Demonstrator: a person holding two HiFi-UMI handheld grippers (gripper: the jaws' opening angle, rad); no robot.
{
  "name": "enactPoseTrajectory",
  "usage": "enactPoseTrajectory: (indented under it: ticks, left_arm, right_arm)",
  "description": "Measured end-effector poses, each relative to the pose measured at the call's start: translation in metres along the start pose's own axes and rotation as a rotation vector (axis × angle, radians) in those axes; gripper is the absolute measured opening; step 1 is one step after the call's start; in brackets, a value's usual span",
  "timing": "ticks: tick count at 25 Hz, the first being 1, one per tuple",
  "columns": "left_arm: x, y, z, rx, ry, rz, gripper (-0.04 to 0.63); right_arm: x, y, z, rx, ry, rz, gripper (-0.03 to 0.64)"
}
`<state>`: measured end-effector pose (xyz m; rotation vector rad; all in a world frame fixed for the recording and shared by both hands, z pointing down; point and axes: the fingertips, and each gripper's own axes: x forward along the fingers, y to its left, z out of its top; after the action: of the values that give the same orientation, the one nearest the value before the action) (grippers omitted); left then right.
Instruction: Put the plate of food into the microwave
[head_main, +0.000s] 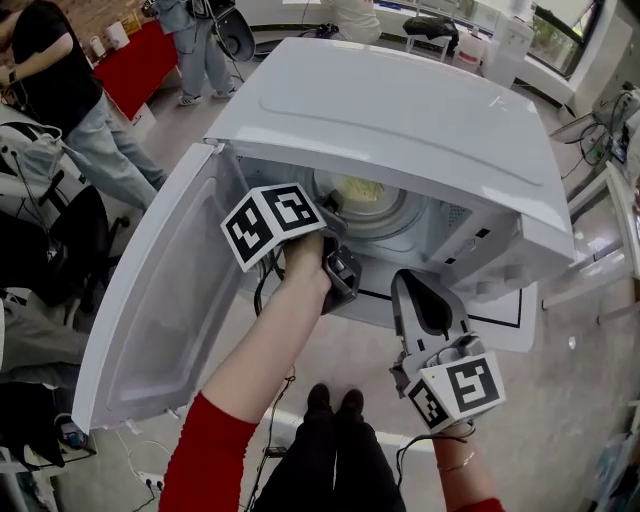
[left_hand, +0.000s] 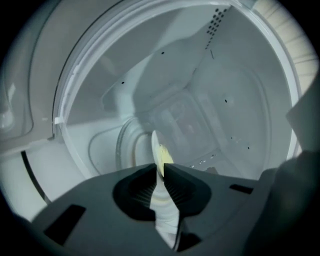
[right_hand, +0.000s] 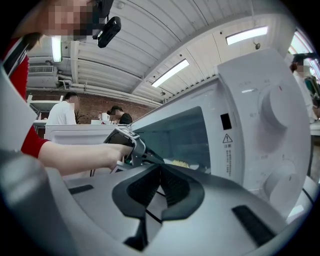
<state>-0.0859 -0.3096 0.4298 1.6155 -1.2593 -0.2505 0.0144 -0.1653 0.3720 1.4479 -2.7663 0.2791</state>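
Nearest you, your right tongs (head_main: 420, 280) hang in front of the microwave (head_main: 400, 110), outside its mouth, jaws closed tip to tip on nothing. That looks deliberate: held back there, they leave the opening free for your other arm. The door (head_main: 160, 300) stands wide open, off to the left of your left tongs (head_main: 330, 212), and needs no holding.

Further in, the left tongs reach through the opening and are rolled onto their side. I judge that this is so one jaw goes over the rim of the plate (left_hand: 159, 150) and the other under it, which keeps the plate level (a pinch straight from above would have nothing to bite on). The jaws stand only a sliver apart, with the rim filling that slit. The tips look to be against it on both sides, though you can't tell from here how firmly.

From those tongs the plate runs straight ahead, deeper into the microwave. Its near edge is between the jaws and the yellow food (left_hand: 164, 159) lies just past the tips. Seen from your head, the plate lies about mid-cavity over the round tray (head_main: 405, 218). It can't be made out whether it already rests there or is carried just above it. Your right tongs are well apart from the plate, back and to its right. Beyond the plate there is only the back wall (left_hand: 200, 115).
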Motion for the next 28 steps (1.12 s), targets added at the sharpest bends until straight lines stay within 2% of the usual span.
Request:
enactPoseTrajectory:
  ticks: [8,14,22,28]
  left_arm:
    - [0.01,0.001,0.0,0.171,0.064,0.083,0.072]
    - [0.011,0.0,0.001,0.341,0.111,0.135,0.084]
    - [0.006,0.001,0.006,0.534,0.13,0.195,0.098]
    - [0.001,0.004,0.011,0.605,0.121,0.228,0.104]
  right_arm:
    - [0.012,0.0,0.007,0.008,0.01,0.02,0.015]
    - [0.017,-0.001,0.009,0.01,0.016,0.029,0.015]
    - [0.015,0.001,0.007,0.005,0.026,0.032,0.015]
    - [0.013,0.003,0.008,0.004,0.026,0.036,0.015]
